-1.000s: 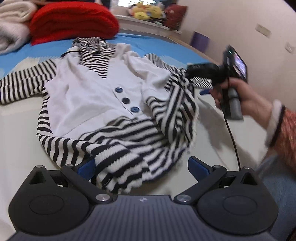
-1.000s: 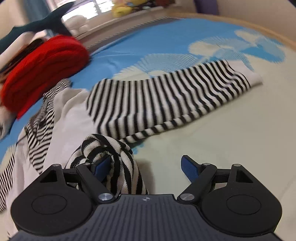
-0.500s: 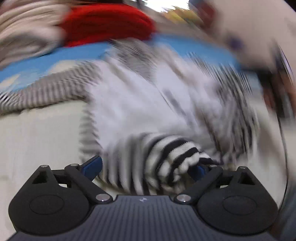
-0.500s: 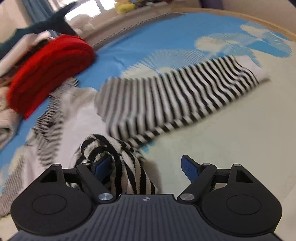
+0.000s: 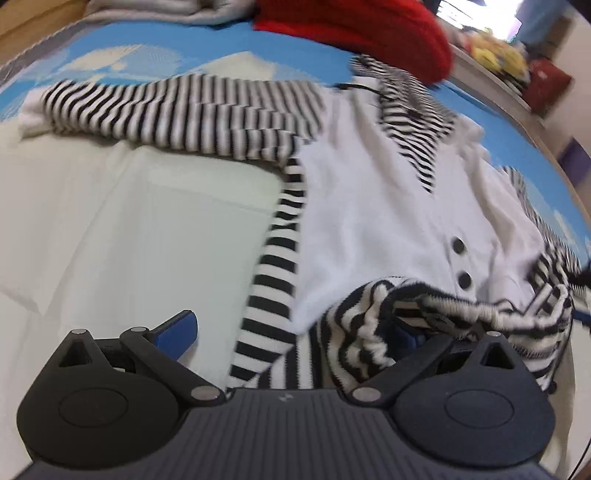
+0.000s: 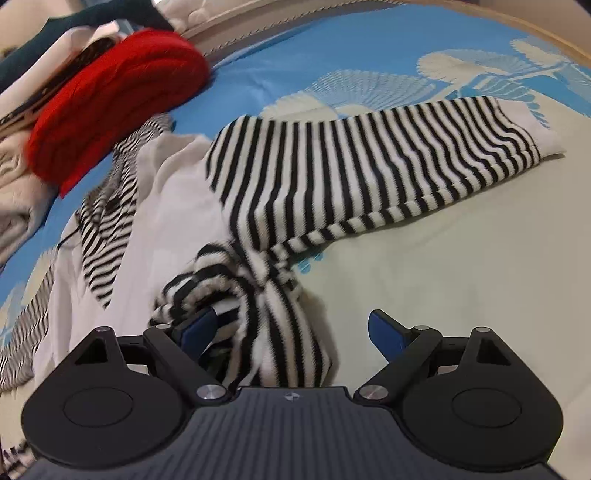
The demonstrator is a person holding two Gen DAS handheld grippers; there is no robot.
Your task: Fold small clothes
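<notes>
- Striped knit of the small sweater [image 5: 373,229], spread on the bed [image 5: 110,240], is bunched at the hem [image 6: 266,314], which has been folded up over the white front.
- The right gripper [image 6: 291,328] has just been opened wider; the hem lies loose between its jaws.
- The left gripper [image 5: 291,332] is seen spread wide, with hem draped over one finger and nothing pinched.
- The fold should be flattened before the sleeves [image 6: 369,162] are brought in.
- No containers are seen.

Left gripper [image 5: 291,334] — black linkage arms, blue pads, silver pivot screws.

surface: blue-and-cream bedsheet [image 6: 461,295] | edge: wooden bed frame [image 6: 517,22] | wall: pale wall [image 5: 580,85]
</notes>
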